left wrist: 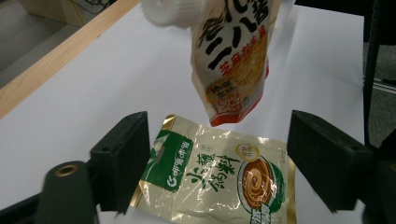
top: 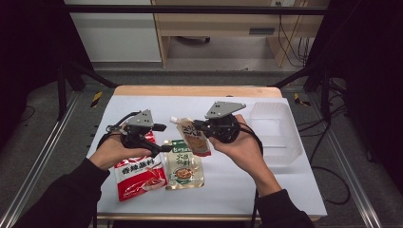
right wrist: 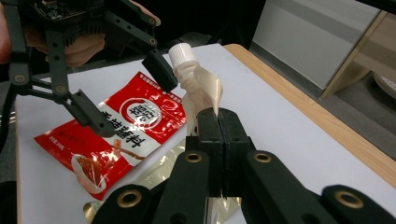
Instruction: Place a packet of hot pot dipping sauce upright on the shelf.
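My right gripper [top: 198, 127] is shut on a spouted sauce pouch [top: 193, 135] with a white cap and holds it off the table; its own view shows the jaws [right wrist: 218, 117] pinching the pouch's edge [right wrist: 201, 88] below the cap. My left gripper [top: 164, 137] is open, its jaws pointing toward that pouch. In its own view the jaws [left wrist: 219, 135] stand apart, with the hanging pouch [left wrist: 233, 60] beyond them. A green and gold pouch [left wrist: 215, 182] lies flat on the white table below. A red sauce pouch [top: 140, 175] lies under my left hand.
A clear plastic container [top: 278, 133] stands at the table's right side. The white sheet [top: 237, 185] covers the tabletop, with a wooden edge [top: 195, 90] at the far side. The green and gold pouch [top: 183, 164] lies next to the red one [right wrist: 121, 135].
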A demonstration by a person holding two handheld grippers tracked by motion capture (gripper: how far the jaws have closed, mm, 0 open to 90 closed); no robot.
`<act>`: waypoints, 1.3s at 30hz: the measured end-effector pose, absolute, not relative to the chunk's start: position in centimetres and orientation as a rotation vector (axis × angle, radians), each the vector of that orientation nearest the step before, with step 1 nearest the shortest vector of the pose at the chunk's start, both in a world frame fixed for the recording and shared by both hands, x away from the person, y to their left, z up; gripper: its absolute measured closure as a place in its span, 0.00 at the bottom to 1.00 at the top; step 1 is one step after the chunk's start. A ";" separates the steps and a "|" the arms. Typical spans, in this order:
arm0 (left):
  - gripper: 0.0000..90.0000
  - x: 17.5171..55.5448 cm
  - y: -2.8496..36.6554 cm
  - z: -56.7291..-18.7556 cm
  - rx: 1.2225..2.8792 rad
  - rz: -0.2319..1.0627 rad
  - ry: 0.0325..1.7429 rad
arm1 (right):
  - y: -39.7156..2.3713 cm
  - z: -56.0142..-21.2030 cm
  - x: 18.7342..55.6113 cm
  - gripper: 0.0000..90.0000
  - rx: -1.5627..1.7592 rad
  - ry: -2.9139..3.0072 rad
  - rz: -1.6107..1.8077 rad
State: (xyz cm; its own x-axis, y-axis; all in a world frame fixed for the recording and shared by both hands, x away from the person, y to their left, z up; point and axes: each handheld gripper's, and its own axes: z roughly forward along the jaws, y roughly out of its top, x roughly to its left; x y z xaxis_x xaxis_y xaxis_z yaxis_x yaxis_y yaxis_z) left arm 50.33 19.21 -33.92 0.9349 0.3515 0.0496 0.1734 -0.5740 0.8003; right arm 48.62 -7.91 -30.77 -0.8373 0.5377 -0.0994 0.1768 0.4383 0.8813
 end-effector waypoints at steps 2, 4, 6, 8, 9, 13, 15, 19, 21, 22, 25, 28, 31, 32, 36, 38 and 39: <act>0.33 50.4 19.0 -33.7 2.188 0.255 0.355 | -7.8 -30.7 48.5 1.00 0.597 2.334 1.372; 0.35 50.5 18.9 -33.7 2.190 0.255 0.355 | -7.7 -30.7 48.5 1.00 0.597 2.336 1.374; 0.39 50.7 18.7 -33.6 2.191 0.243 0.351 | -7.6 -30.7 48.5 1.00 0.588 2.339 1.378; 0.45 50.9 18.5 -33.6 2.185 0.220 0.339 | -7.4 -30.7 48.3 1.00 0.576 2.348 1.385; 0.47 51.0 18.4 -33.6 2.190 0.220 0.330 | -7.3 -30.7 48.3 1.00 0.577 2.352 1.386; 0.51 51.3 18.0 -33.4 2.225 0.233 0.304 | -7.1 -30.8 48.2 1.00 0.562 2.360 1.386; 0.54 51.4 17.7 -33.3 2.245 0.233 0.288 | -7.0 -30.8 48.2 1.00 0.558 2.369 1.385; 0.64 51.7 17.3 -33.1 2.224 0.205 0.281 | -6.8 -30.9 48.1 1.00 0.554 2.371 1.397; 0.64 51.7 17.3 -32.9 2.212 0.197 0.270 | -6.8 -30.9 48.1 1.00 0.553 2.370 1.406; 0.64 51.7 17.4 -32.9 2.212 0.199 0.272 | -6.8 -31.0 48.1 1.00 0.549 2.372 1.404; 0.64 51.7 17.6 -32.7 2.206 0.201 0.280 | -6.9 -31.0 48.0 1.00 0.555 2.375 1.403; 0.61 52.0 18.1 -32.3 2.171 0.212 0.304 | -6.9 -31.1 48.0 1.00 0.555 2.376 1.402; 0.59 52.1 18.3 -32.1 2.159 0.208 0.307 | -6.9 -31.2 48.1 1.00 0.556 2.376 1.409; 0.58 52.2 18.3 -32.0 2.158 0.204 0.301 | -6.9 -31.2 48.1 1.00 0.555 2.378 1.411; 0.61 52.1 17.9 -32.0 2.173 0.203 0.282 | -6.6 -31.5 48.2 1.00 0.559 2.388 1.414; 0.67 52.1 17.8 -32.1 2.191 0.209 0.277 | -6.5 -31.6 48.2 1.00 0.563 2.388 1.431; 0.70 52.1 17.8 -32.1 2.191 0.209 0.277 | -6.5 -31.6 48.2 1.00 0.563 2.388 1.431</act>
